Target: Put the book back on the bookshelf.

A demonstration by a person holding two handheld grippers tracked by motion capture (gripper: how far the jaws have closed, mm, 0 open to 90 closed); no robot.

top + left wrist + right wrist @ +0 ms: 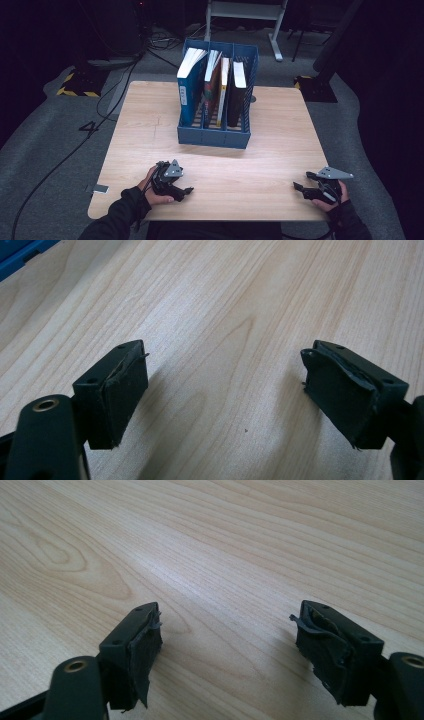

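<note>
1. The left gripper (pixel 186 191) is resting in the person's left hand (pixel 150 187) near the front edge of the wooden table (pixel 150 125); its jaws are standing wide apart with only bare tabletop lying between them; in the left gripper view the worn pads (pixel 122 395) are facing each other across the wood grain, and a blue corner is showing far ahead of the left jaw.
2. The blue file rack (pixel 215 137) is standing well ahead of both pairs of jaws, toward the middle back of the table, apart from either gripper; it is holding four upright books: a blue-covered book (pixel 189 92) in the leftmost compartment, a brown-covered book (pixel 212 90) and a thin white book (pixel 223 90) in the middle, and a black book (pixel 237 95) in the rightmost.
3. The right gripper (pixel 301 181) is sitting in the person's right hand (pixel 330 192) near the front right corner of the table; its jaws are pointing toward the table's middle and are standing wide, with nothing between them; in the right gripper view the frayed pads (pixel 145 655) are hanging just above plain wood.
</note>
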